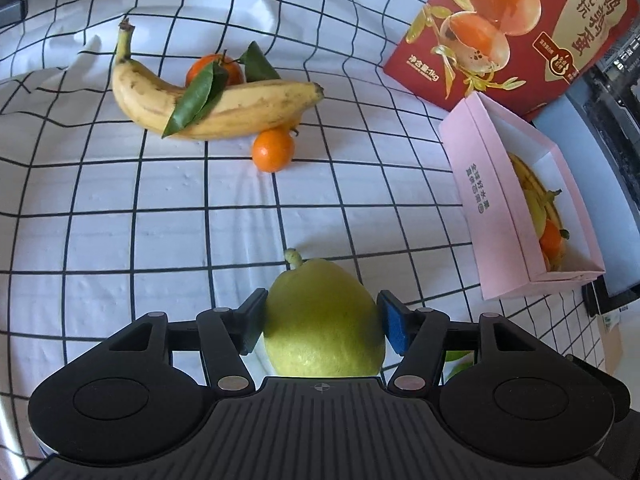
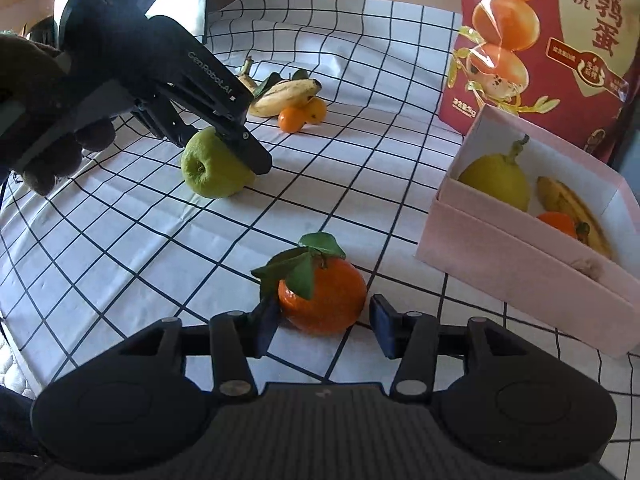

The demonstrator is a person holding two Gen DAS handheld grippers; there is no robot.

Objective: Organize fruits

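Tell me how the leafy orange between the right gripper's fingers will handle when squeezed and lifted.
The leafy orange looks round, so it may roll if nudged off-centre. Its leaves would probably flop or tear. The skin looks soft, likely denting under hard pressure.

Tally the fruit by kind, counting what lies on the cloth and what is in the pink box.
Bananas: 2
Oranges: 4
Green fruits: 2
Total: 8

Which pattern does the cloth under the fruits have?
The cloth is white with a grid of thin black lines; it shows best in the left wrist view.
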